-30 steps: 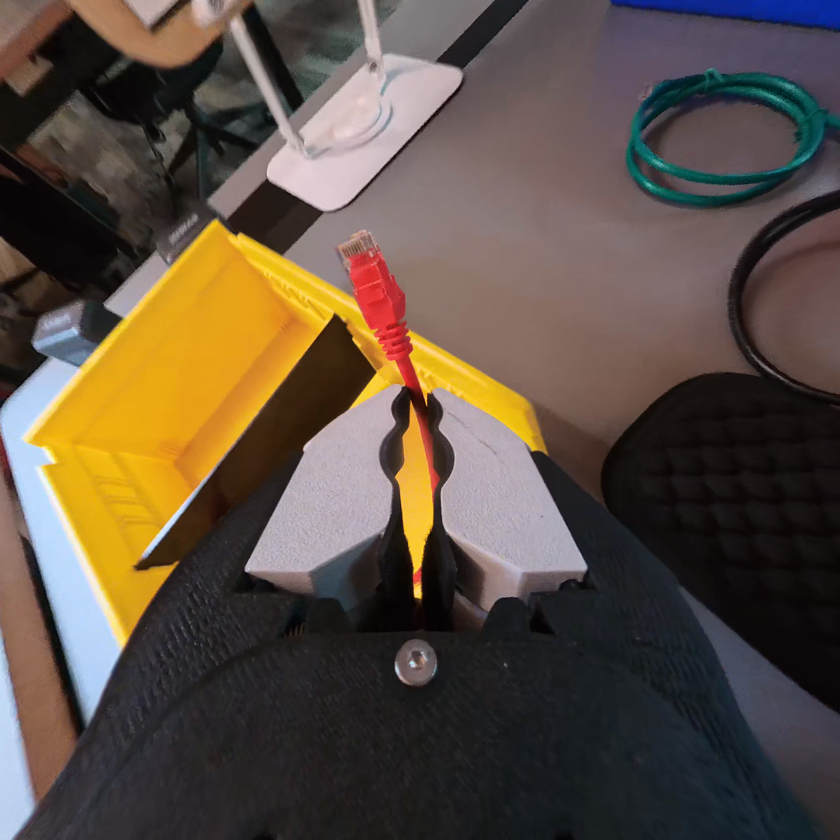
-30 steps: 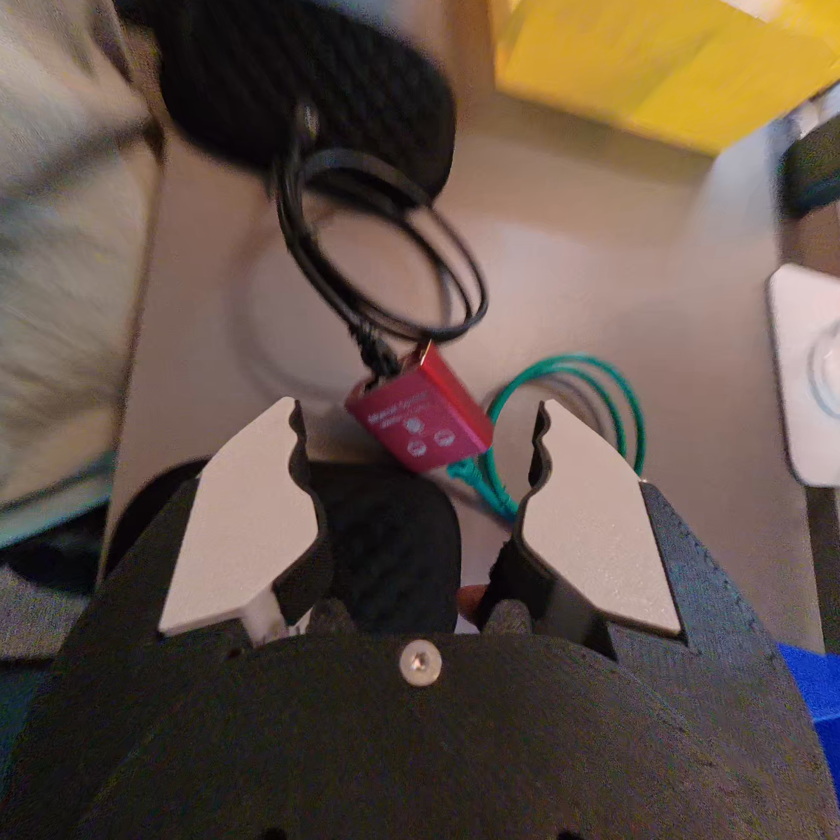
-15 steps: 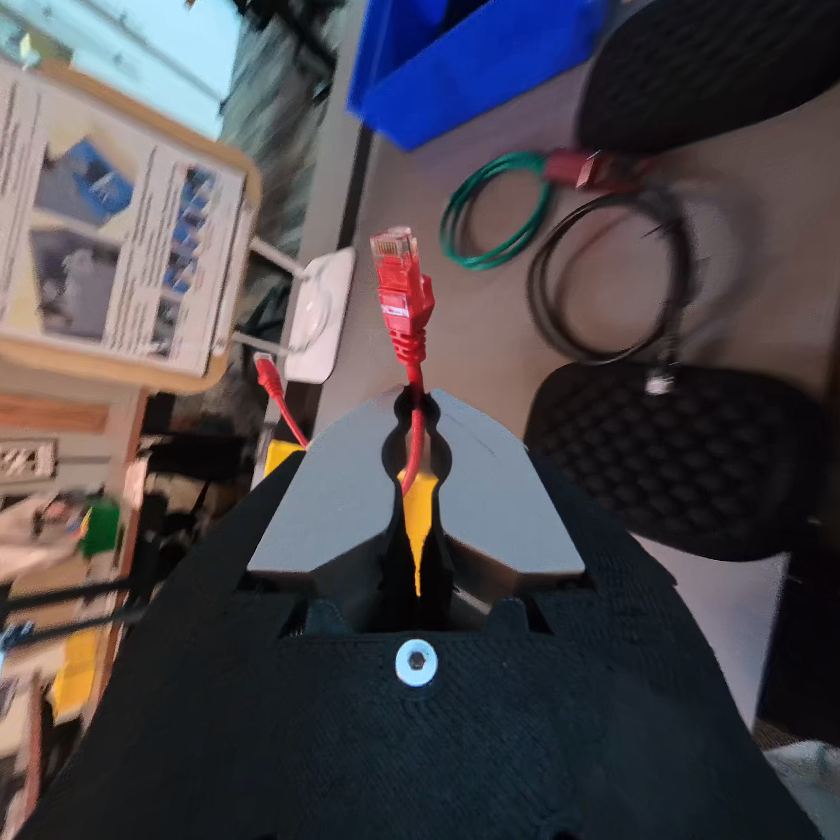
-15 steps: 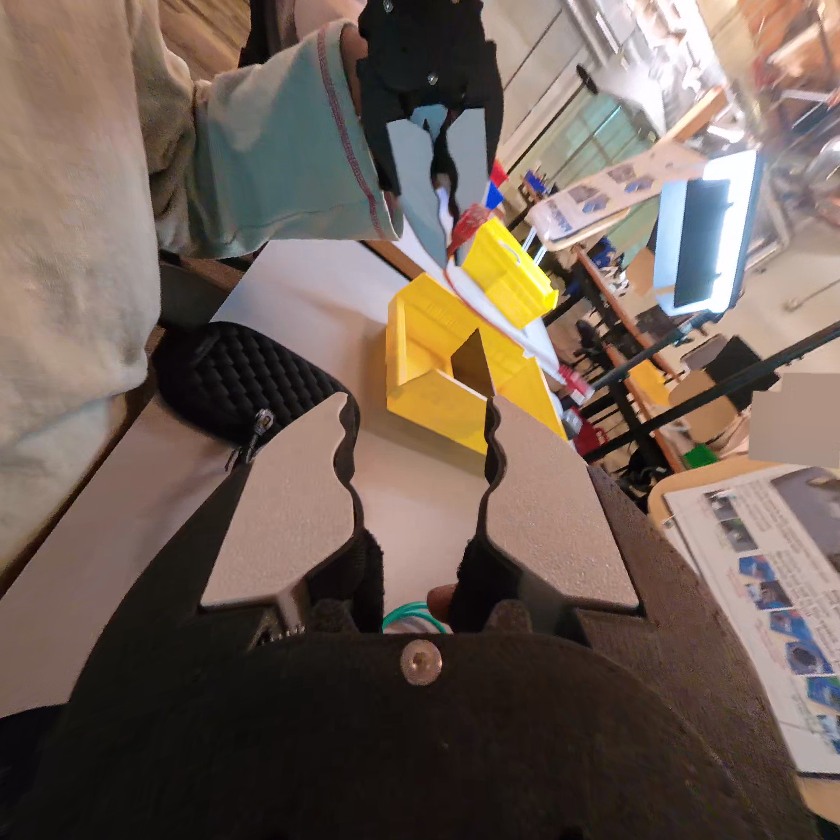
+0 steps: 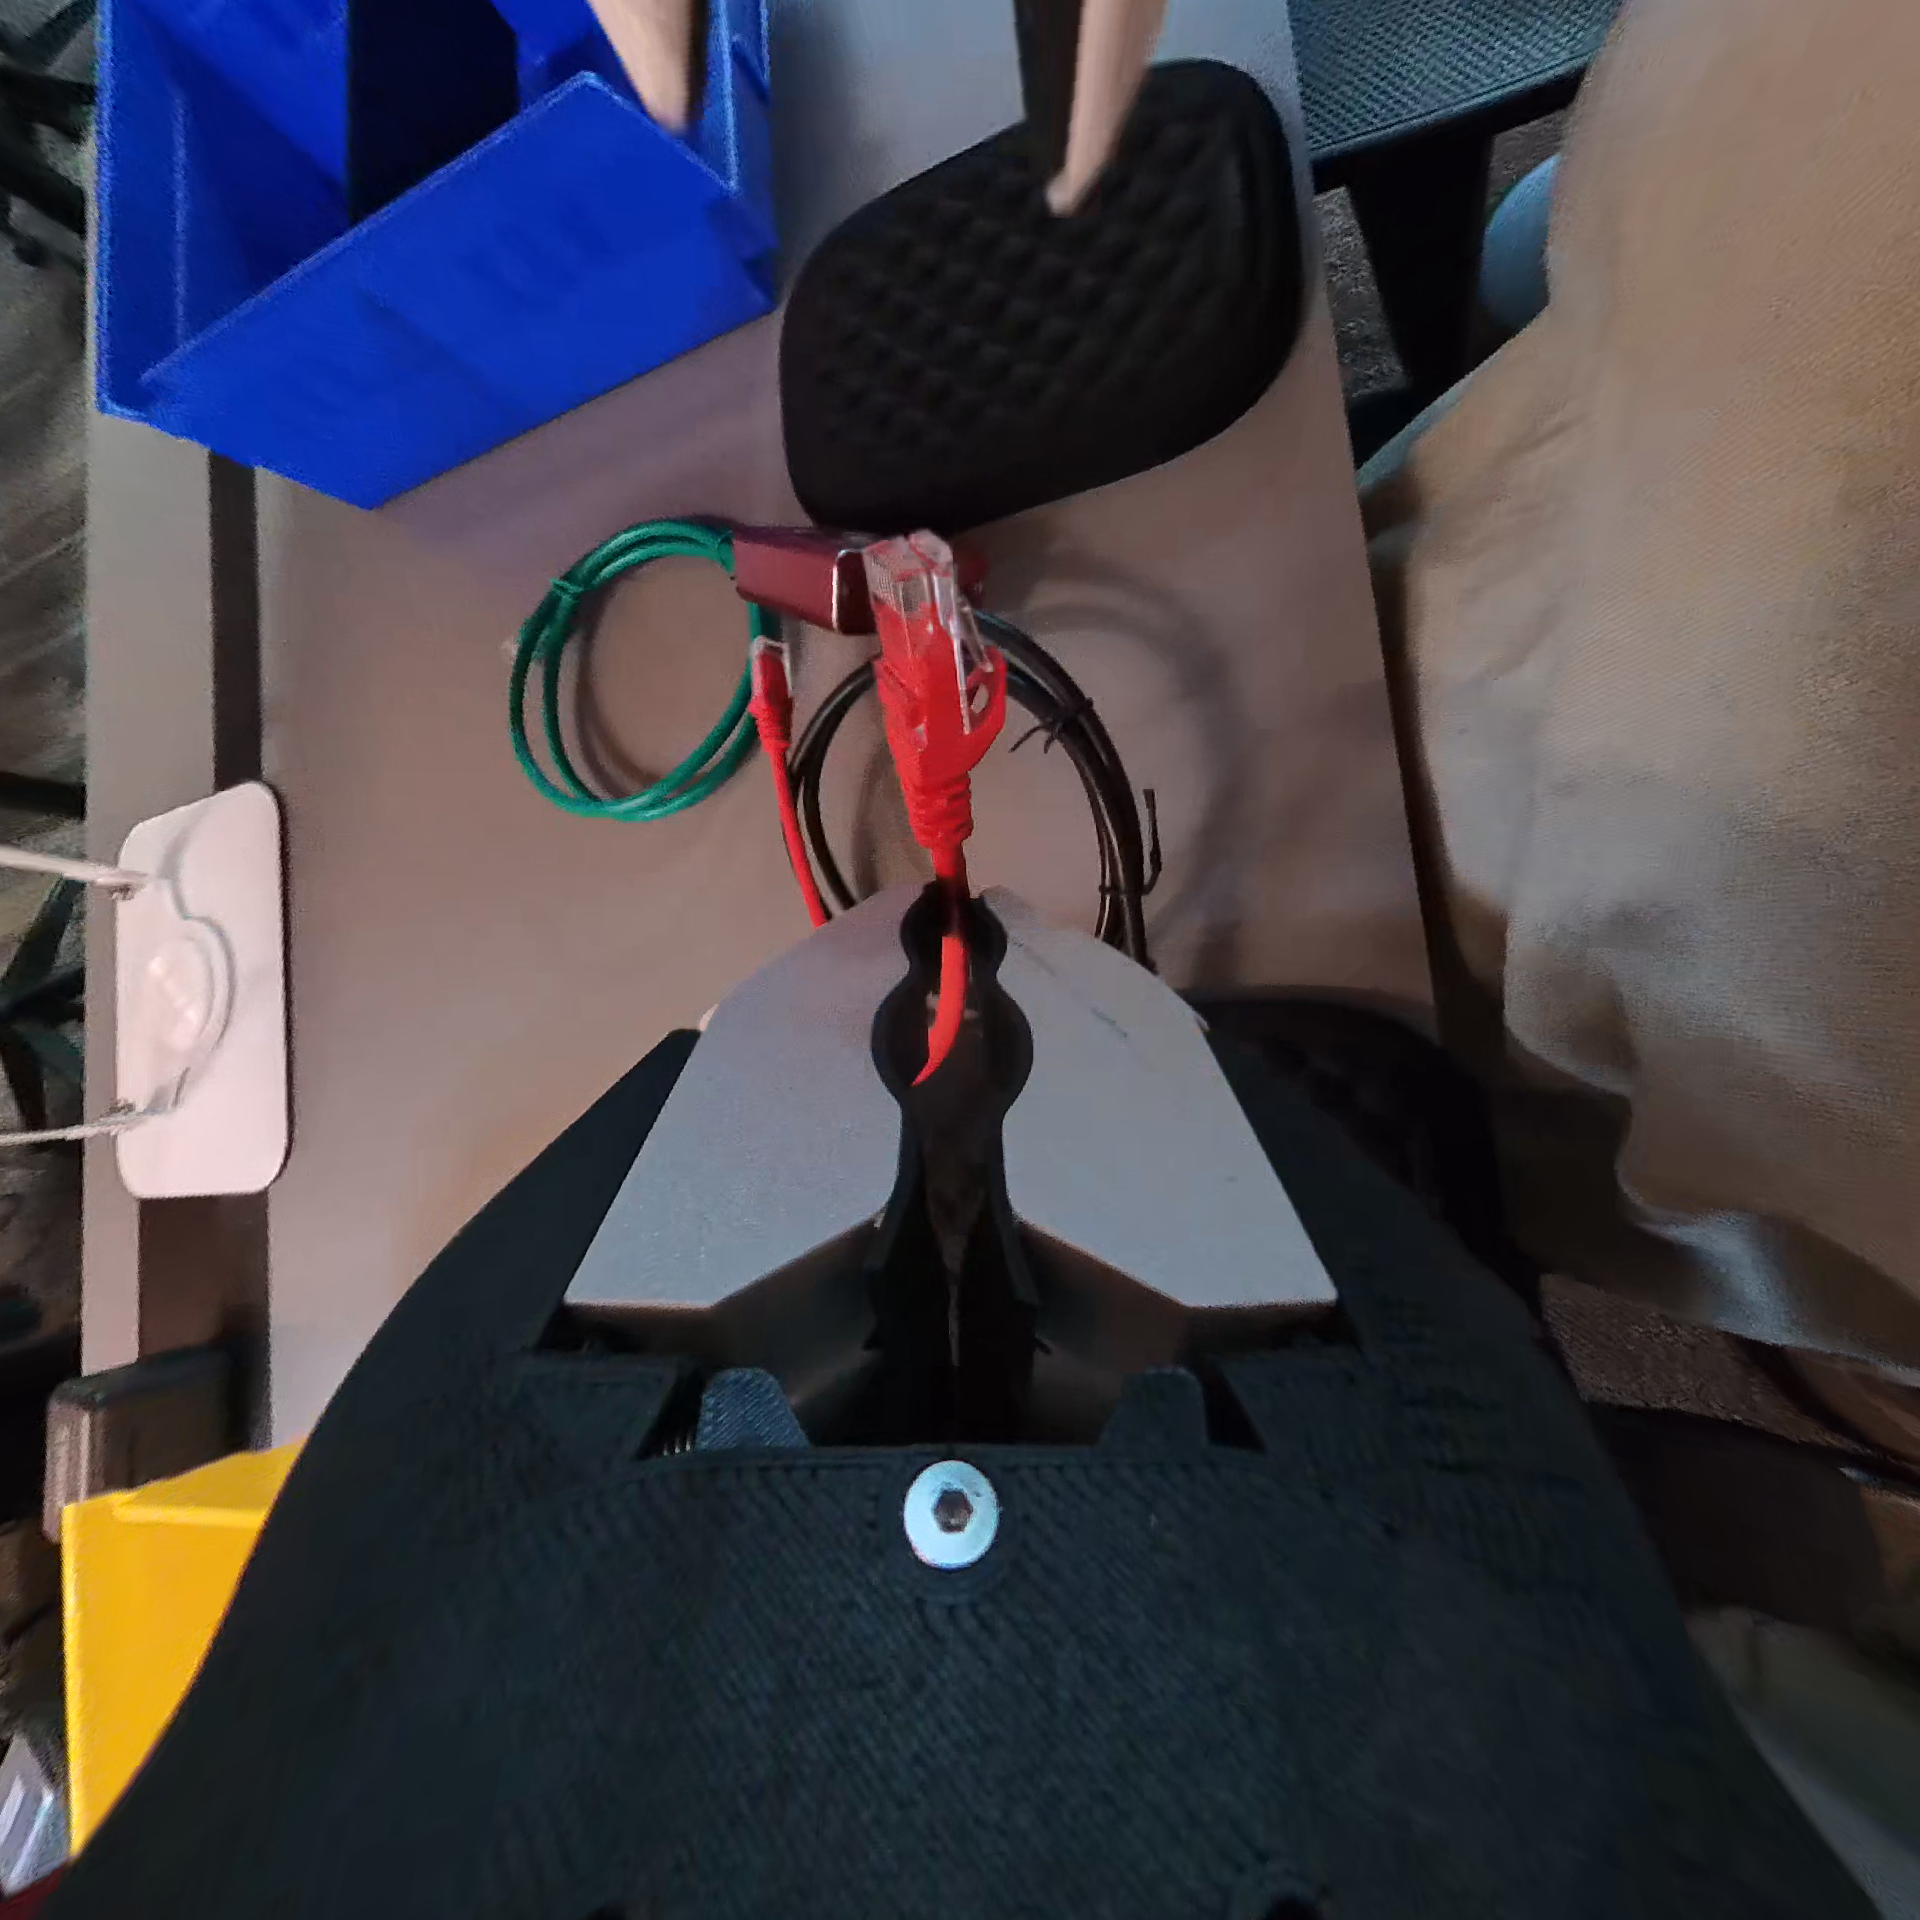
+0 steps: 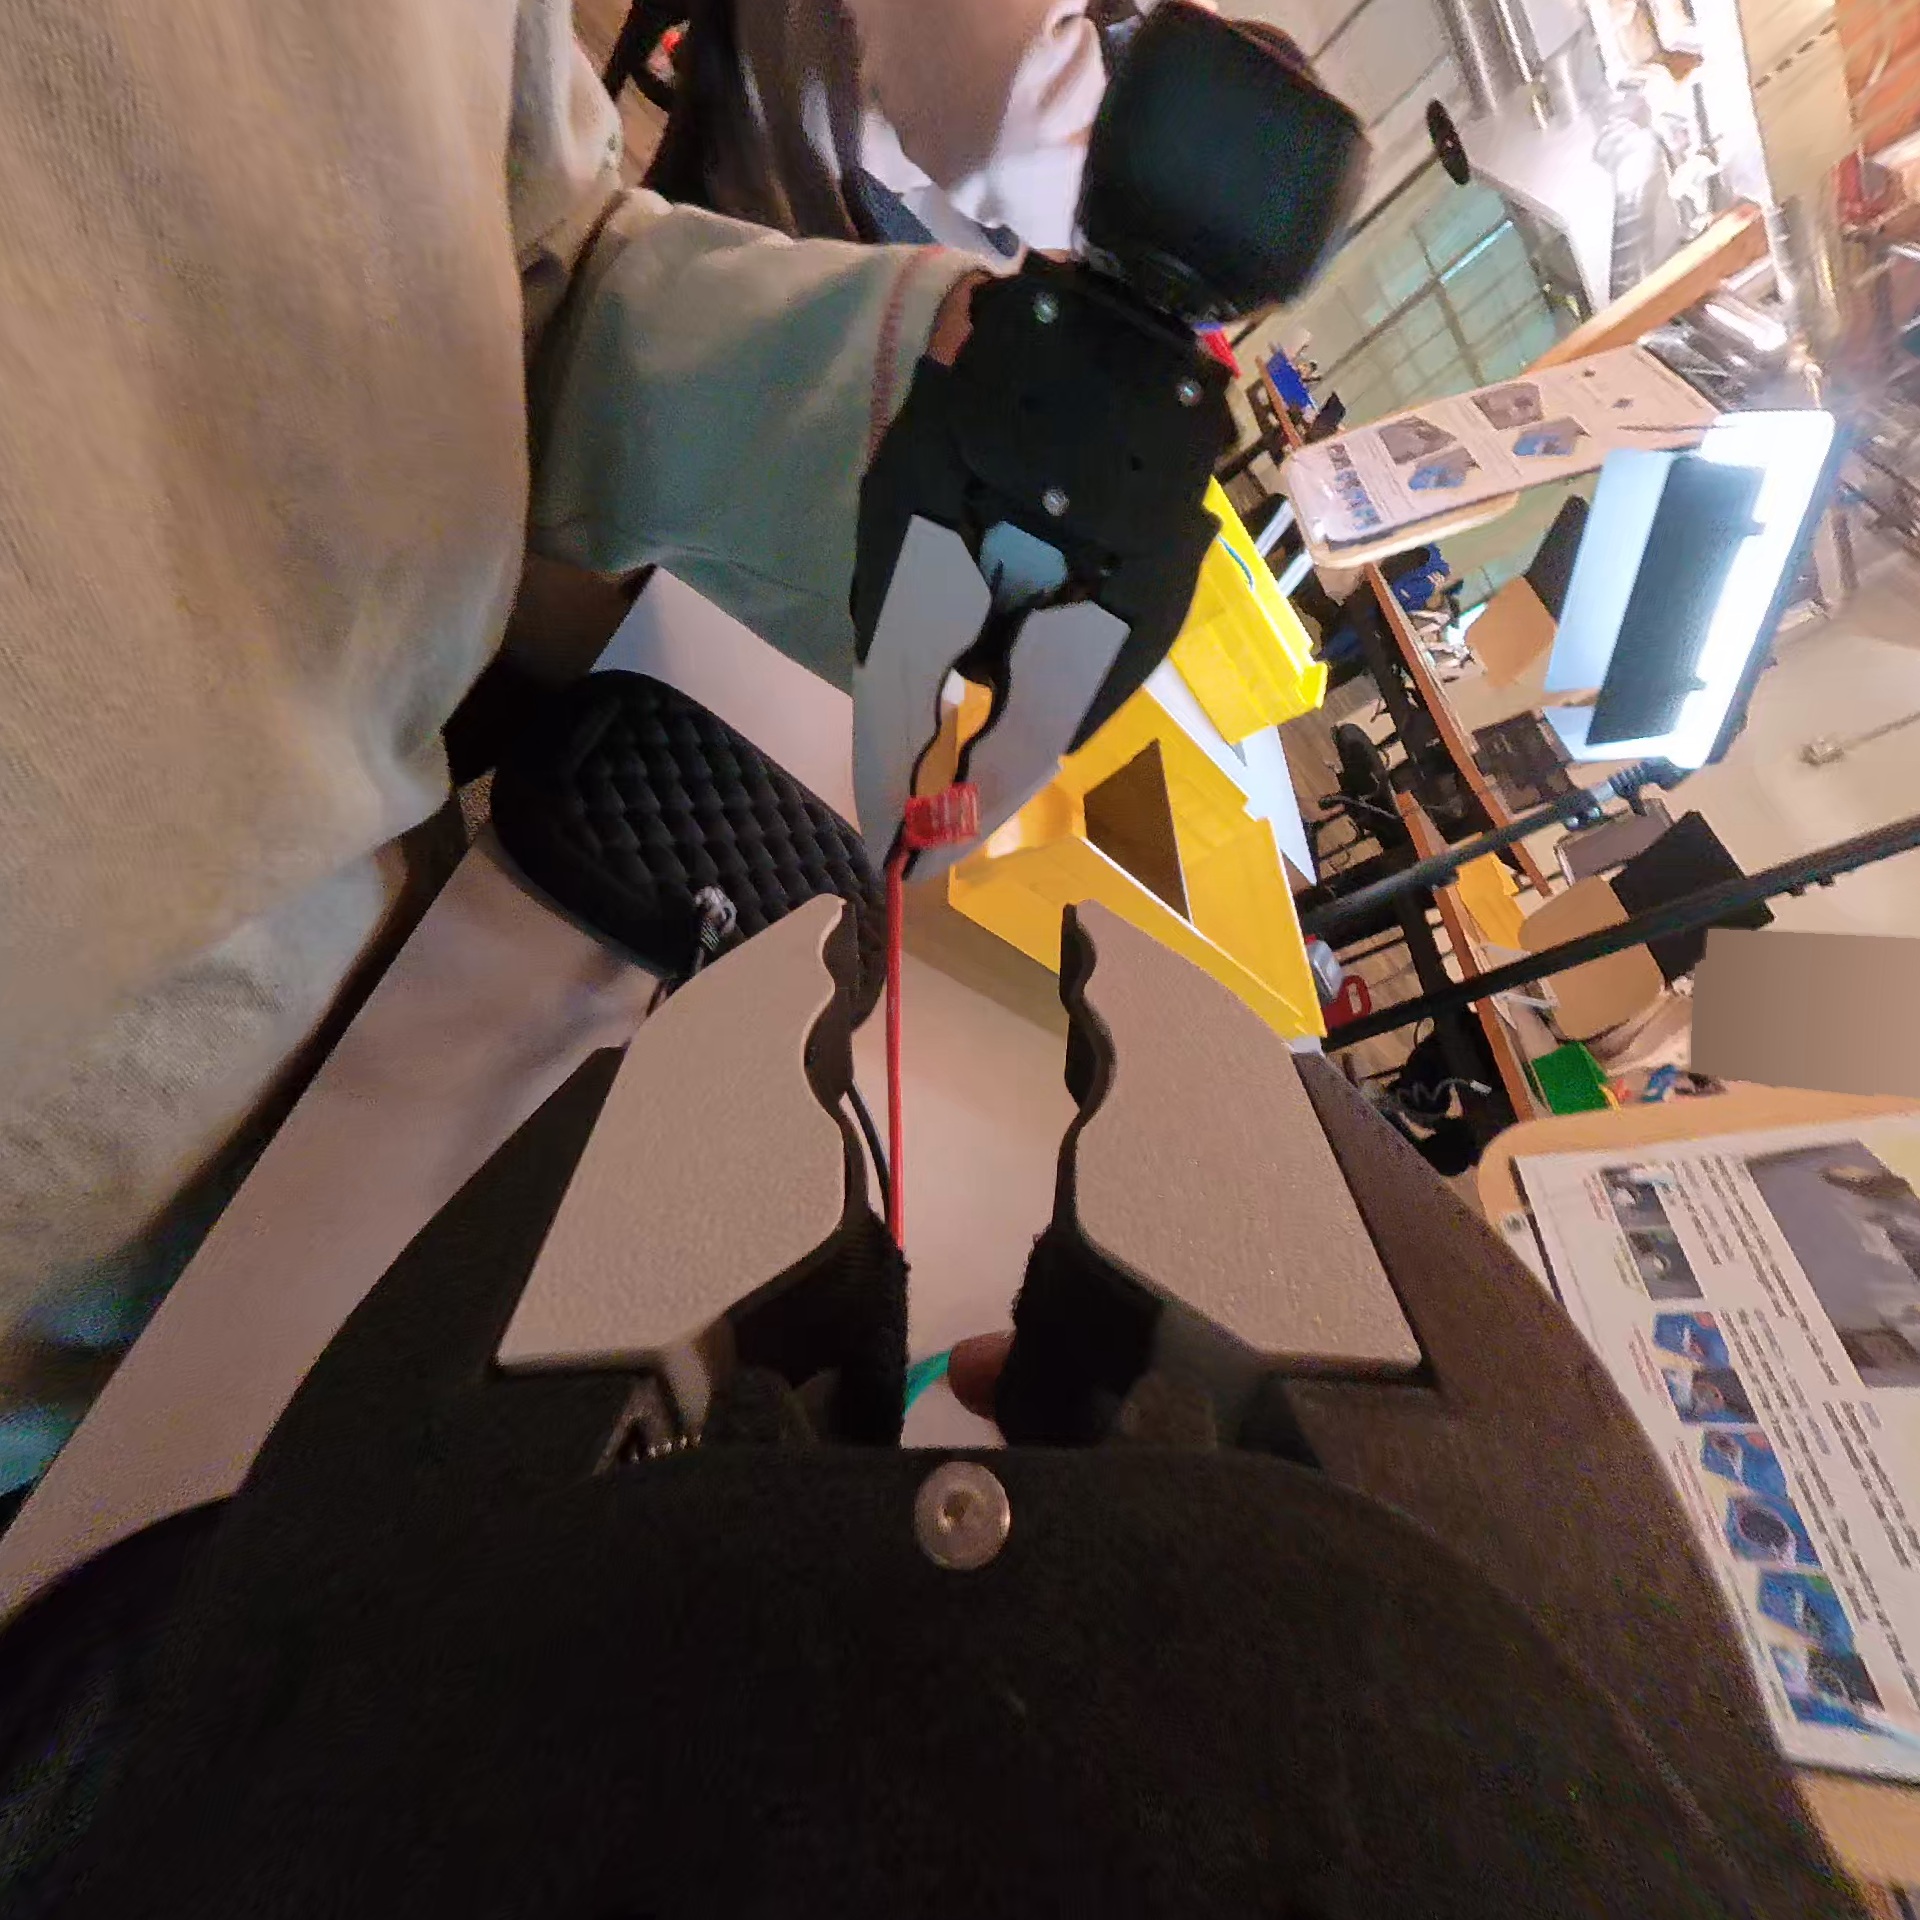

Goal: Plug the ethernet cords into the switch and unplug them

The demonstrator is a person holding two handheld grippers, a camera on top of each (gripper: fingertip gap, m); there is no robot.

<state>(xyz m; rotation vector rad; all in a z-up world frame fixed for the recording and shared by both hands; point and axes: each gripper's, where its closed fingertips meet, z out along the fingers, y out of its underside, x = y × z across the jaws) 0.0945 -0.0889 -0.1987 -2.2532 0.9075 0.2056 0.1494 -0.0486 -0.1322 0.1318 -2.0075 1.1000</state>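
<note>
My left gripper (image 5: 951, 904) is shut on a red ethernet cord just behind its clear-tipped plug (image 5: 925, 644). The plug hangs above the small dark red switch (image 5: 795, 577) on the grey table. The cord's other plug (image 5: 774, 681) dangles beside it. A green cord (image 5: 623, 686) is coiled at the switch's left, and a black cable (image 5: 1081, 769) is coiled below the switch. My right gripper (image 6: 951, 925) is open and empty. It faces the left gripper (image 6: 997, 665), and the red cord (image 6: 894, 1039) hangs between its fingers without touching them.
A black padded pouch (image 5: 1039, 312) lies behind the switch, and a second one (image 6: 665, 790) lies near the person's sleeve (image 6: 675, 447). A blue bin (image 5: 436, 239) is at the far left, with a white stand base (image 5: 203, 987) on the left edge. A yellow bin (image 6: 1143, 831) stands behind the left gripper. Some 10 cm of space lies between my two pairs of fingers.
My left gripper swung from above the yellow bin to over the switch, still holding the red cord. My right gripper lifted off the switch and turned to face the left gripper, staying open.
</note>
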